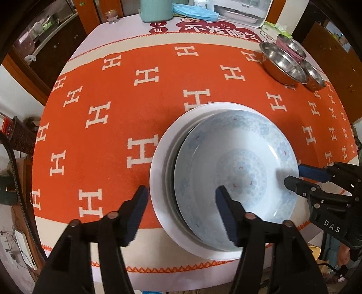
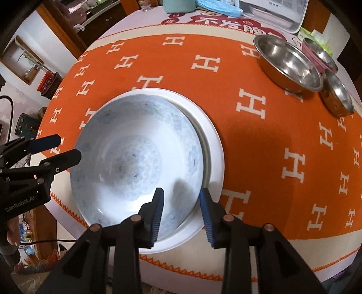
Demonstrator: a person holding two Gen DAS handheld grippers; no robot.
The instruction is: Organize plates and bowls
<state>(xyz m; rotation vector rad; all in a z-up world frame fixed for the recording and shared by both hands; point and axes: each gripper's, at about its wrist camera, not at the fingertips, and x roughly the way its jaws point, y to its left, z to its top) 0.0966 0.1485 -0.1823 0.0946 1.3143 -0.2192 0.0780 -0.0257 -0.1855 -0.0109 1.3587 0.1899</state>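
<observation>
A pale blue patterned plate (image 1: 239, 171) lies on top of a stack of white plates (image 1: 161, 158) on the orange cloth near the table's front edge. My left gripper (image 1: 181, 194) is open, its jaws astride the stack's left rim. My right gripper (image 2: 182, 195) is open, one finger over the blue plate (image 2: 135, 158) and one outside its right rim, above the white plate (image 2: 215, 144). Each gripper shows in the other's view: the right gripper (image 1: 294, 176) at the right, the left gripper (image 2: 67, 147) at the left.
Three steel bowls (image 1: 282, 63) stand together at the back right, also in the right wrist view (image 2: 291, 65). A teal canister (image 1: 156, 10), a blue cloth (image 1: 194, 11) and a white appliance (image 1: 242, 11) line the far edge. The orange H-pattern cloth (image 1: 113, 95) covers the table.
</observation>
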